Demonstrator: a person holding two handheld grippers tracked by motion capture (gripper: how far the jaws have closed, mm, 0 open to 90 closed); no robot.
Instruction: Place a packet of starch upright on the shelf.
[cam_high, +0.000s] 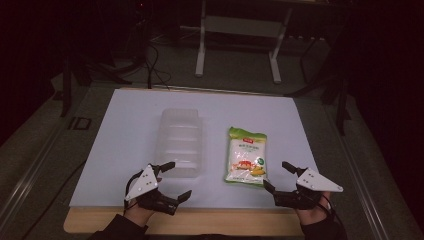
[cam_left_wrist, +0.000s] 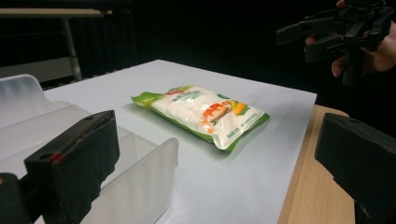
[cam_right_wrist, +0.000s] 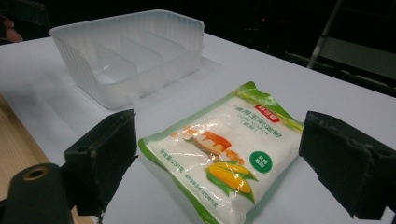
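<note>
A green and white food packet (cam_high: 246, 156) (cam_left_wrist: 203, 113) (cam_right_wrist: 226, 151) with a corn picture lies flat on the white sheet (cam_high: 135, 115). Left of it stands a clear plastic bin (cam_high: 180, 141) (cam_left_wrist: 56, 140) (cam_right_wrist: 128, 53) with ribbed dividers. My left gripper (cam_high: 175, 180) (cam_left_wrist: 219, 163) hovers open at the bin's near end. On the other side, my right gripper (cam_high: 278, 176) (cam_right_wrist: 215, 158) hangs open just short of the packet's near right corner, nothing between its jaws. In the left gripper view the right gripper (cam_left_wrist: 299, 39) shows farther off in a hand.
The white sheet covers a wooden tabletop (cam_high: 200, 222) whose bare strip runs along the near edge. Beyond the table, a white metal stand (cam_high: 240, 30) and cables (cam_high: 152, 65) sit on the dark floor. Free sheet lies behind the bin and packet.
</note>
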